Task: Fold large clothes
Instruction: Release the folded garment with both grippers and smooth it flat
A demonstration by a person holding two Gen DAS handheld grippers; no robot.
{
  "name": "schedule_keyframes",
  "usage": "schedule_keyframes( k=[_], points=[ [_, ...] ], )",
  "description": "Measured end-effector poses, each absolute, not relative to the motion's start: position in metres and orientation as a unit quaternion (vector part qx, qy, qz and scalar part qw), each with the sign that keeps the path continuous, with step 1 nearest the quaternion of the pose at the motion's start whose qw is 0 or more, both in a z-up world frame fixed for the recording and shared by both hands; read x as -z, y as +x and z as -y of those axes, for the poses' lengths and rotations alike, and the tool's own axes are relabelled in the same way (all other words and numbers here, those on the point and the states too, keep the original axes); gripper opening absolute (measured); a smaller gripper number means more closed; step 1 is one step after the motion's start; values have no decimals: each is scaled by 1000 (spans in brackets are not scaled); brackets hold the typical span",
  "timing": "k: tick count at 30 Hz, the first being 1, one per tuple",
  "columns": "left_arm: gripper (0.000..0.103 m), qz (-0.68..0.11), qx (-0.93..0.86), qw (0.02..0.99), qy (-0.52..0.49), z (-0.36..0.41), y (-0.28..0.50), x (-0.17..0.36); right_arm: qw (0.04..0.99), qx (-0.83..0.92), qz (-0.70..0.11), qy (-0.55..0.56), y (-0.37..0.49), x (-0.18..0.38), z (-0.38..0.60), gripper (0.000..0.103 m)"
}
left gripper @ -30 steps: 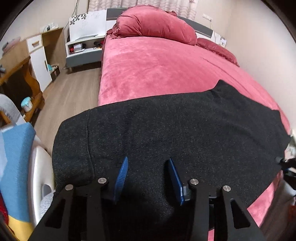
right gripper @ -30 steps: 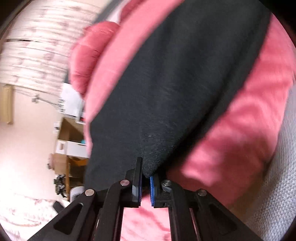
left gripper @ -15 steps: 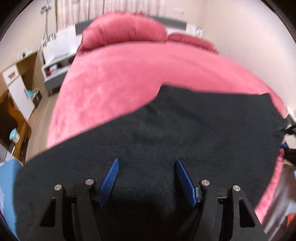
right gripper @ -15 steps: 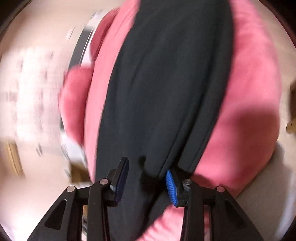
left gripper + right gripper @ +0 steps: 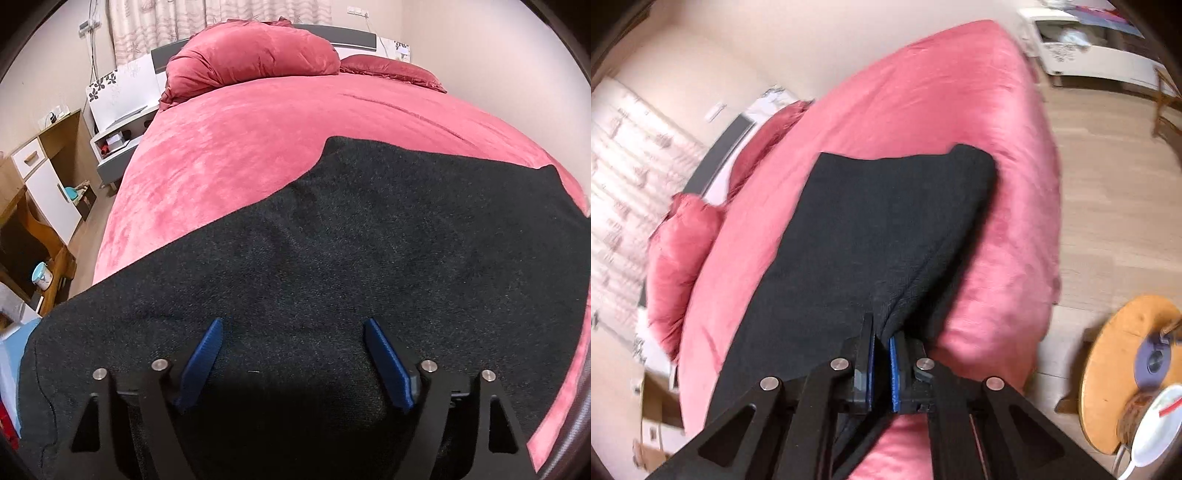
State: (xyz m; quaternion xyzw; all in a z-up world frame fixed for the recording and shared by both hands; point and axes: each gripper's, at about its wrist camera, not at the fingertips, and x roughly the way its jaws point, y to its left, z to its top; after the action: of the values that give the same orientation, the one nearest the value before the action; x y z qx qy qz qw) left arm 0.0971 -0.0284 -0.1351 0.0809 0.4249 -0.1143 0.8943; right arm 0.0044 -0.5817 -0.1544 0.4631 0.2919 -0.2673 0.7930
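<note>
Nearest the left wrist camera, the left hand-held gripper (image 5: 293,328) hangs released, its blue pads spread wide above the near edge of the large black knitted garment (image 5: 332,258) and touching nothing that can be seen; half a second ago its pads stood closer together, so it has widened since then. On the other side, the right hand-held gripper (image 5: 881,332) is clenched on a bunched near corner of the same black garment (image 5: 871,221), the cloth gathered into a narrow pleat between its blue pads; half a second ago those pads were apart with the fabric loose between them, so this is a fresh grasp. The garment lies as a broad, fairly smooth band across the near part of the bed with the pink plush cover (image 5: 277,140), its left end draped over the bed's edge and its far edge running from a raised corner to the right side. In the right wrist view it reaches away as a long strip ending in a rounded fold near the bed's far edge. My reading is that one corner is now secured and the left side is ready to take its matching hold before the next fold is carried over. Farther off lie the heaped pink duvet (image 5: 255,55) at the headboard, a white bedside cabinet (image 5: 118,129) to the left, and a round wooden table (image 5: 1123,373) on the floor.
</note>
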Motion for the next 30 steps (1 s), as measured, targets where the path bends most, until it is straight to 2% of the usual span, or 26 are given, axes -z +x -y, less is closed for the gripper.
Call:
schedule_keyframes(
  k=[3,5,6,7,9,14,17,20,22,25,29,30],
  points=[
    [83,-428,113,893,82,29,98,135,775,276,-288,490,-1,169,599,4],
    [83,-436,103,890,80,28,98,130,787,318,-307,430,2,151,587,17],
    [82,-439,96,890,76,29,97,127,784,363,-326,384,-1,140,575,36],
    [82,-435,90,893,71,31,93,122,777,410,-336,339,-1,128,564,42],
    [82,-415,95,902,66,38,84,114,800,424,-309,292,-1,105,537,42],
    [82,-392,143,898,140,81,73,116,913,184,-312,186,66,83,454,42],
    [84,-405,145,889,158,88,76,134,929,78,-347,106,117,93,403,42],
    [91,-434,151,883,98,73,88,138,909,9,-416,28,170,116,375,42],
    [91,-442,160,879,83,68,92,139,898,-2,-439,13,190,130,384,42],
    [92,-432,159,883,92,71,87,141,906,-19,-423,18,192,124,418,42],
    [96,-430,162,883,91,78,80,146,908,79,-409,36,194,120,507,42],
    [97,-431,162,883,90,78,81,146,903,113,-411,42,191,120,527,45]
  ],
)
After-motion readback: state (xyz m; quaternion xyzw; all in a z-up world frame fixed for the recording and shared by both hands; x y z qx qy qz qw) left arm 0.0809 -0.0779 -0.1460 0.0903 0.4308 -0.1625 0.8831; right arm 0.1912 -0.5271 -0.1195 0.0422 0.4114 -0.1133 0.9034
